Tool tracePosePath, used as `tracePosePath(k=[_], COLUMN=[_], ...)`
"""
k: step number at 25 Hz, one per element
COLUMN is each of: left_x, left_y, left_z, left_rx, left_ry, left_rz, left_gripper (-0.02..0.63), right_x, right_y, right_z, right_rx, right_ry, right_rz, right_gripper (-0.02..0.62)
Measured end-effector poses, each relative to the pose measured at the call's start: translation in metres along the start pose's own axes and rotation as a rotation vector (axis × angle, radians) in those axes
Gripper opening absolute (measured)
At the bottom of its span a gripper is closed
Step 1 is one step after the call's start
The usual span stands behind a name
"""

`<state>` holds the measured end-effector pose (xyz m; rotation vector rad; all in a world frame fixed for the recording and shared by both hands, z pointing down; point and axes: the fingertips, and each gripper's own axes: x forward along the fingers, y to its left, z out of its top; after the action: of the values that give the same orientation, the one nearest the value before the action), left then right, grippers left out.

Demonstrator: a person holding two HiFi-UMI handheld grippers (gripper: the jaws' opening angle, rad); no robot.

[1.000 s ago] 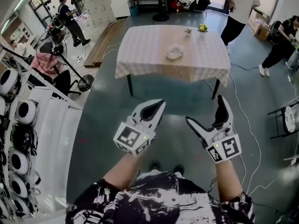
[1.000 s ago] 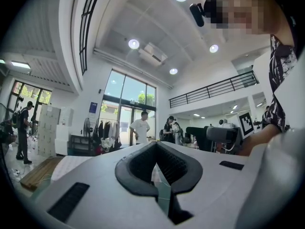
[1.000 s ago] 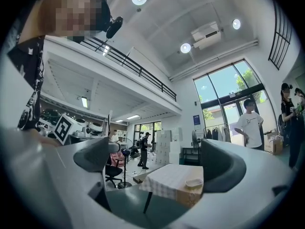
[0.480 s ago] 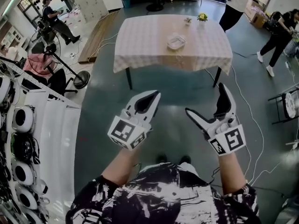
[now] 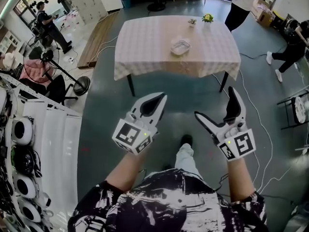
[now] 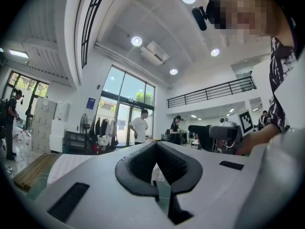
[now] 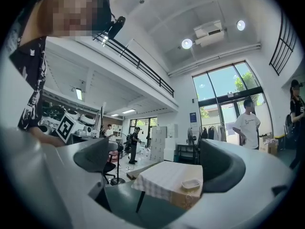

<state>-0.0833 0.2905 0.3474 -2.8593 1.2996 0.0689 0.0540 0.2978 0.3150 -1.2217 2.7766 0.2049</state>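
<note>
My left gripper (image 5: 157, 100) is held in the air at waist height over the grey floor, shut with nothing between its jaws; in the left gripper view its dark pads (image 6: 143, 163) meet at the tip. My right gripper (image 5: 215, 103) hovers beside it, open and empty. Ahead stands a table with a checked cloth (image 5: 145, 42), well beyond both grippers. On it lie a clear shallow container (image 5: 180, 46) and two small flower pots (image 5: 208, 17) at the far edge. Between the open right jaws I see the table (image 7: 159, 174) and the container (image 7: 191, 183).
A standing fan (image 5: 79, 83) and a wooden platform (image 5: 99, 37) are left of the table. White shelving with round headsets (image 5: 19, 144) lines the left. Cables (image 5: 256, 129) trail over the floor at right beside a rack (image 5: 297, 112). People stand beyond the table (image 5: 241, 6) and at left (image 5: 48, 25).
The person has stepped forward: a leg and foot now show below the grippers and the table sits slightly nearer. Both grippers keep their poses and states.
</note>
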Motion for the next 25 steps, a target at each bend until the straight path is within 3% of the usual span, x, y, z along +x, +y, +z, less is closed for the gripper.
tracePosePath(k=[17,25], left_x=[0.222,0.276], left_y=[0.11,0.149], left_z=[0.008,0.003], left_rx=[0.053,0.031], left_ry=[0.007,0.024], left_rz=[0.09,0.124], left_gripper=[0.0,0.0], right_x=[0.137,0.184], right_y=[-0.215,-0.268], right_z=[-0.036,-0.055], right_rx=[0.019,0.04], right_ry=[-0.006,0.025], right_rz=[0.09,0.115], right_gripper=[0.571,0.571])
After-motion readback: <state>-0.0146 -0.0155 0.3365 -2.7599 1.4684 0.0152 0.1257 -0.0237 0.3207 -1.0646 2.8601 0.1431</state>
